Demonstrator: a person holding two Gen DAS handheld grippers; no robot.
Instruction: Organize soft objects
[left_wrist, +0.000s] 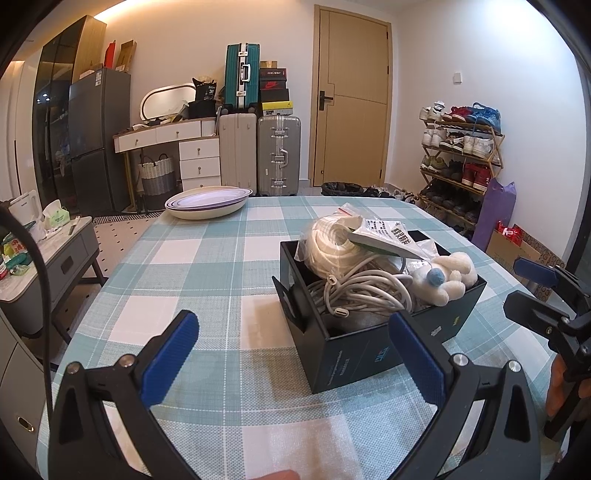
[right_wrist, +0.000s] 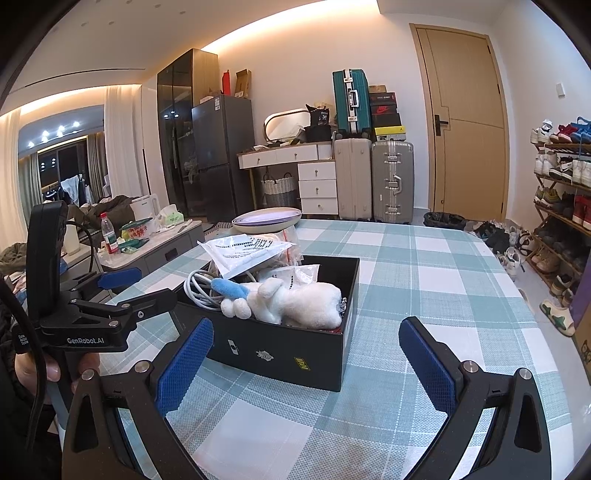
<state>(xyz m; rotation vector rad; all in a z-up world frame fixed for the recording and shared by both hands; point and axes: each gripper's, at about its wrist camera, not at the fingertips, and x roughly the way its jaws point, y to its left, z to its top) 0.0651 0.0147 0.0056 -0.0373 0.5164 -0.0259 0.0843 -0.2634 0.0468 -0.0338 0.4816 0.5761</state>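
Note:
A black box (left_wrist: 354, 354) (right_wrist: 280, 350) stands on the checked tablecloth. In it lie a white plush toy with a blue part (left_wrist: 448, 275) (right_wrist: 295, 301), grey cables (left_wrist: 362, 291) (right_wrist: 201, 291), a coil of white cord in a bag (left_wrist: 328, 240) and a printed plastic packet (left_wrist: 388, 238) (right_wrist: 247, 251). My left gripper (left_wrist: 291, 350) is open and empty, just in front of the box's near-left corner. My right gripper (right_wrist: 306, 363) is open and empty, facing the box's long side. Each gripper shows in the other's view: the right (left_wrist: 532, 291), the left (right_wrist: 144, 288).
Stacked plates (left_wrist: 208, 201) (right_wrist: 267, 218) sit at the table's far edge. A side table with bottles and tissues (right_wrist: 147, 236) stands to the left. Suitcases (left_wrist: 258, 155), a drawer unit, a fridge, a door and a shoe rack (left_wrist: 461, 162) line the room behind.

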